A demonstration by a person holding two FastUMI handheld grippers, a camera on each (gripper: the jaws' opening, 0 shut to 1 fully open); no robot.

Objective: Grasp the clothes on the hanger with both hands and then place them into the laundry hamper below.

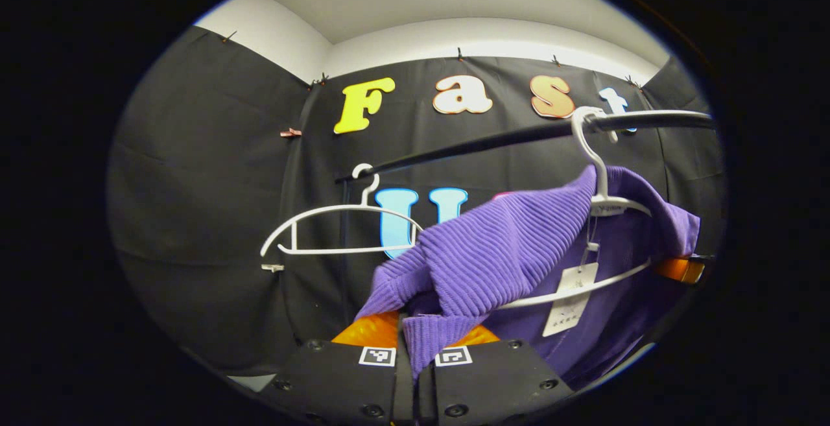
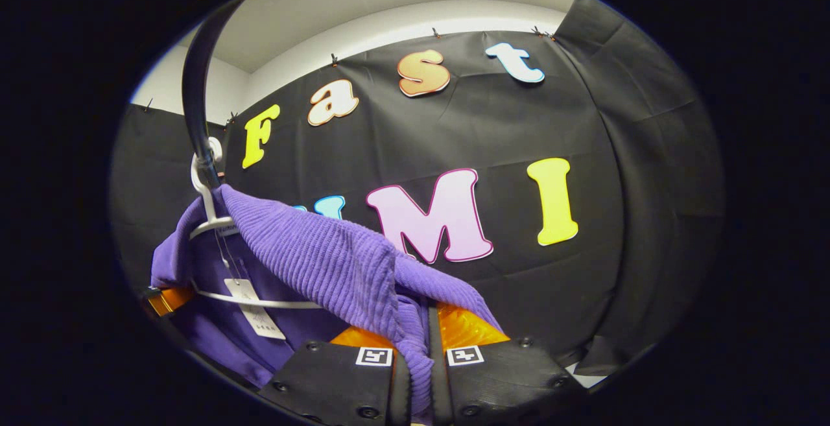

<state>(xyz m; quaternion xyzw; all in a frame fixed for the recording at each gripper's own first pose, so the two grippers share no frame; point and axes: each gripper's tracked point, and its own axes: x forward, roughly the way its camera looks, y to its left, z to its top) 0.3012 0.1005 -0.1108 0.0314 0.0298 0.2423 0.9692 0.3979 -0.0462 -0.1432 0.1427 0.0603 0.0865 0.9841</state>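
Observation:
A purple ribbed sweater (image 1: 493, 251) hangs on a white hanger (image 1: 600, 205) hooked over a black rail (image 1: 493, 141). My left gripper (image 1: 415, 355) is shut on a fold of the sweater's near shoulder, and the cloth runs down between its fingers. In the right gripper view the same purple sweater (image 2: 324, 257) drapes from the white hanger (image 2: 211, 218) at the left. My right gripper (image 2: 420, 355) is shut on the sweater's other shoulder, with cloth pinched between its fingers. A paper tag (image 1: 570, 299) dangles inside the garment. The hamper is hidden from me.
A second, bare white hanger (image 1: 337, 231) hangs farther left on the rail. The black rail (image 2: 194, 89) curves overhead at the left in the right gripper view. The other gripper (image 1: 681, 269) peeks out at the sweater's far edge.

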